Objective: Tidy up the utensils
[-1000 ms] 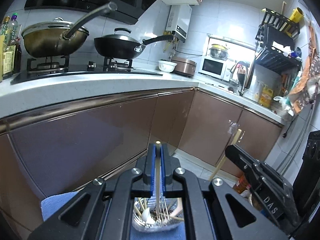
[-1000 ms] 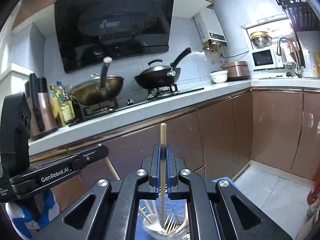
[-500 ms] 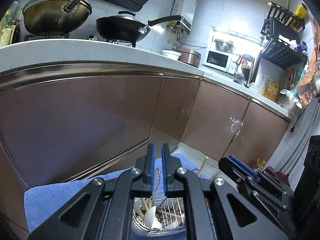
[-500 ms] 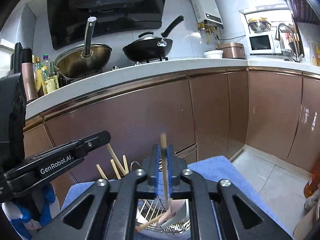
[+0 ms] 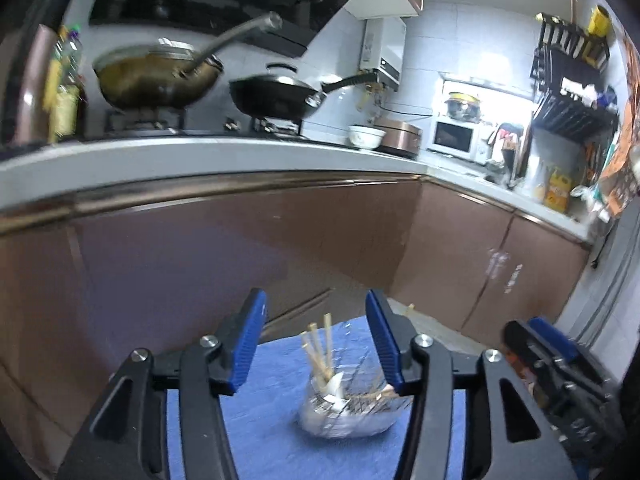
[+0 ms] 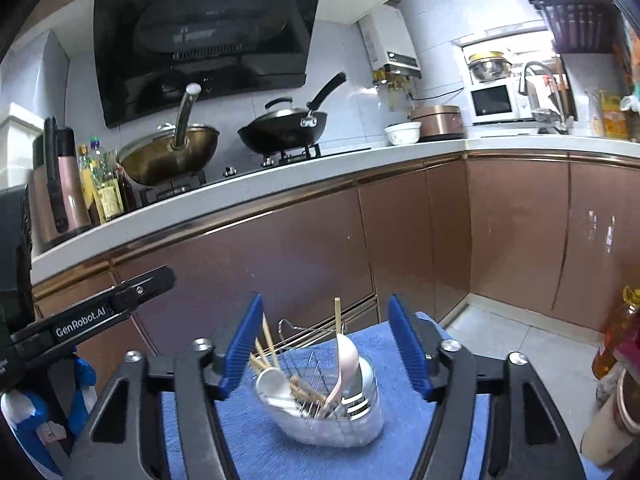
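A wire utensil holder [image 6: 320, 408] stands on a blue cloth [image 6: 400, 452]. In it are several wooden chopsticks [image 6: 265, 346], one chopstick standing upright [image 6: 338, 320], a pink spoon [image 6: 345, 356] and a white spoon [image 6: 272, 380]. My right gripper [image 6: 325, 304] hangs just short of the holder, its jaws opening, and nothing sits between the blue pads. From the left wrist, the holder [image 5: 348, 412] and chopsticks [image 5: 318, 344] lie beyond my left gripper [image 5: 315, 300], whose jaws are also opening with nothing between them. The right gripper [image 5: 560, 368] shows at that view's right edge.
Brown cabinet doors [image 6: 280, 248] rise close behind the cloth, under a white counter [image 6: 240, 184] carrying two woks [image 6: 284, 132]. A bowl [image 6: 402, 133], rice cooker and microwave sit farther right. An oil bottle [image 6: 616, 332] stands on the floor at the right.
Both grippers held a chopstick pinched upright; both have opened and let go. The chopsticks now stand in the holder, and both grippers have drawn back from it.
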Demonstrator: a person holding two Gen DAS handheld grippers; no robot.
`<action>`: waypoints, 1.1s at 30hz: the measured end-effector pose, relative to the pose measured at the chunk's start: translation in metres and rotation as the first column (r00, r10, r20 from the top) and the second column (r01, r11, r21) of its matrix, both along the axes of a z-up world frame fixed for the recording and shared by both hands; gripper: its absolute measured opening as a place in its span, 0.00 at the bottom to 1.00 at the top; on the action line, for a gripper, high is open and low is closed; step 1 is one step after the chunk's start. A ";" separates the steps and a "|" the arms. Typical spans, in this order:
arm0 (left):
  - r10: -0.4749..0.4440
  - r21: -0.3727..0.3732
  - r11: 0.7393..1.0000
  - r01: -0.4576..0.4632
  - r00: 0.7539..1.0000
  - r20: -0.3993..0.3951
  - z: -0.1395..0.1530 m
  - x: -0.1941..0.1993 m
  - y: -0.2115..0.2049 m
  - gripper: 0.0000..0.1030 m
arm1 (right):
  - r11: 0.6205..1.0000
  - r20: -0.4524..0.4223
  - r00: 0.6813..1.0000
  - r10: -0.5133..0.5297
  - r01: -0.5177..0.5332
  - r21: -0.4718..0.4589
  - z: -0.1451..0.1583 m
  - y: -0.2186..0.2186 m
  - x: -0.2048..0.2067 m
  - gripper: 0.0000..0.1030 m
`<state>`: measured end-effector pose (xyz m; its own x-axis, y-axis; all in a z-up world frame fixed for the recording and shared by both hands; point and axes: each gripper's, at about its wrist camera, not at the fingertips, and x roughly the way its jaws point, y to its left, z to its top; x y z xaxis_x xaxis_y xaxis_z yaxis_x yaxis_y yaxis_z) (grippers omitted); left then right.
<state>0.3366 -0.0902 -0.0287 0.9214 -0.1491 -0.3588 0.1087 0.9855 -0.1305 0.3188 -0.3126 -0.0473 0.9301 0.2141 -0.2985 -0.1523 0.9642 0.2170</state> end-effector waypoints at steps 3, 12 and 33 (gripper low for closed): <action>0.015 0.030 0.999 -0.016 1.000 0.027 0.008 -0.029 0.001 0.50 | 1.000 0.005 1.000 -0.010 0.010 -0.012 0.010 0.006 -0.027 0.80; 0.035 0.115 0.992 -0.049 0.992 0.122 0.035 -0.112 0.007 0.56 | 1.000 0.064 0.998 -0.024 0.024 -0.004 0.034 0.018 -0.095 1.00; 0.133 0.156 0.974 -0.165 0.971 0.201 0.049 -0.211 0.037 0.73 | 0.980 0.103 0.985 -0.139 0.152 -0.128 0.043 0.021 -0.187 1.00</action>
